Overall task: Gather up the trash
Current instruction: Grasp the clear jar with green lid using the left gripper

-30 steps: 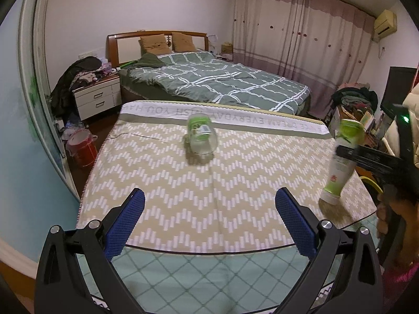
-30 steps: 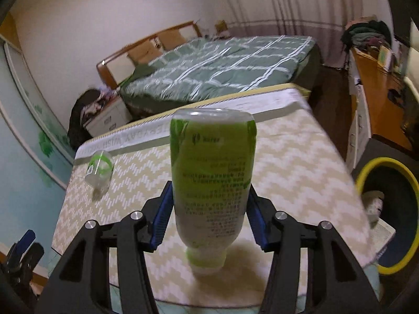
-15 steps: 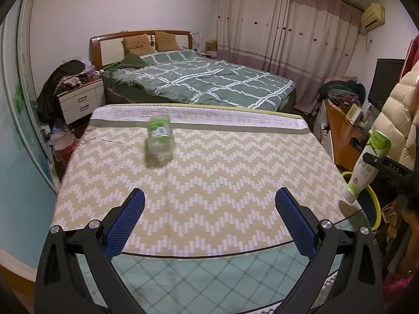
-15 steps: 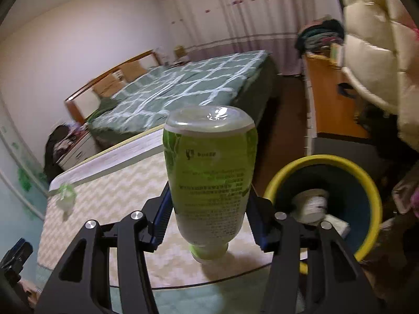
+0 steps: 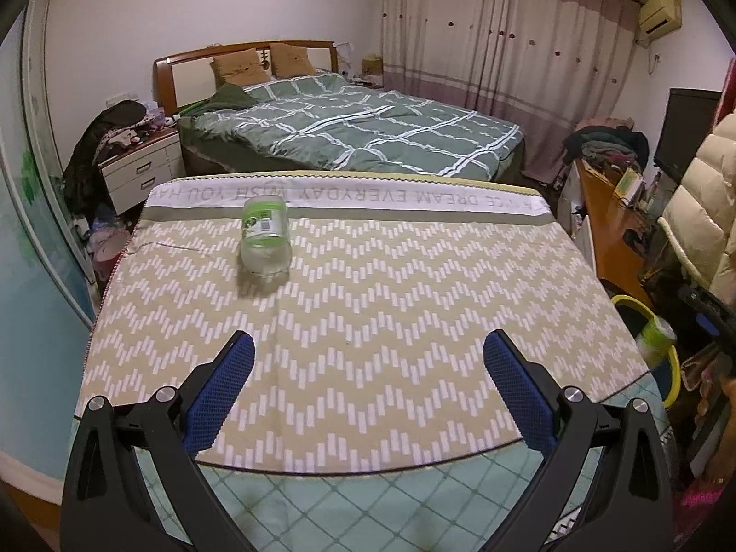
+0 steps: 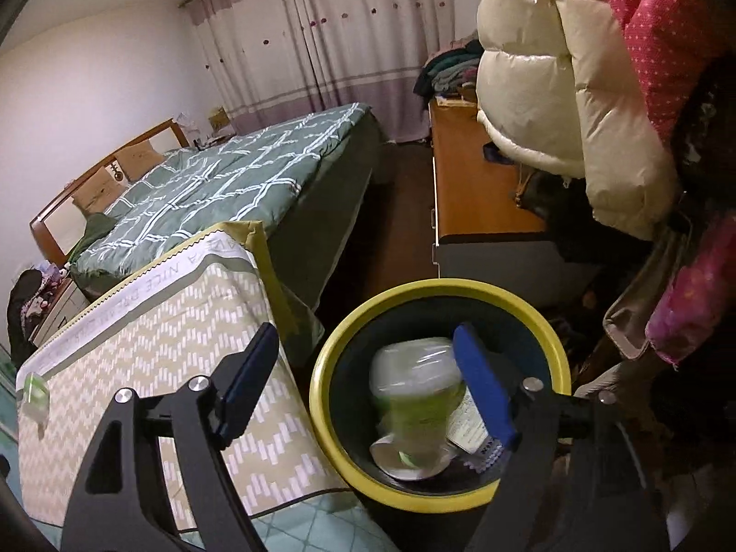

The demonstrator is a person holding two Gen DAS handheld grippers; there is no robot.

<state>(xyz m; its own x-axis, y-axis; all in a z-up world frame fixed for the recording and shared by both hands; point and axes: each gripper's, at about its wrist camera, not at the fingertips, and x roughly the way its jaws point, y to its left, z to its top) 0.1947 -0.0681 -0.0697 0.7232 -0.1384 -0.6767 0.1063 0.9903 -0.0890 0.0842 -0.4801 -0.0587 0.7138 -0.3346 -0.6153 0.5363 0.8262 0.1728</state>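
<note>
1. The left gripper (image 5: 368, 384) has its jaws spread wide and holds nothing.
2. The clear bottle (image 5: 267, 241) lies on its side on the table (image 5: 414, 299), ahead of the left jaws and slightly left, long axis pointing away.
3. The right gripper (image 6: 368, 379) has just been opening; the green bottle (image 6: 416, 402) drops free into the bin (image 6: 322, 395).

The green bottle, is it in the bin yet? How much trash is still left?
Almost done with that one: the green bottle is dropping, blurred, inside the yellow-rimmed bin, and the right claw has just been opening, nothing pressed between its pads. Other trash already lies at the bin's bottom. Left: the clear bottle lying on the table. The left claw is open and empty, facing it.
</note>
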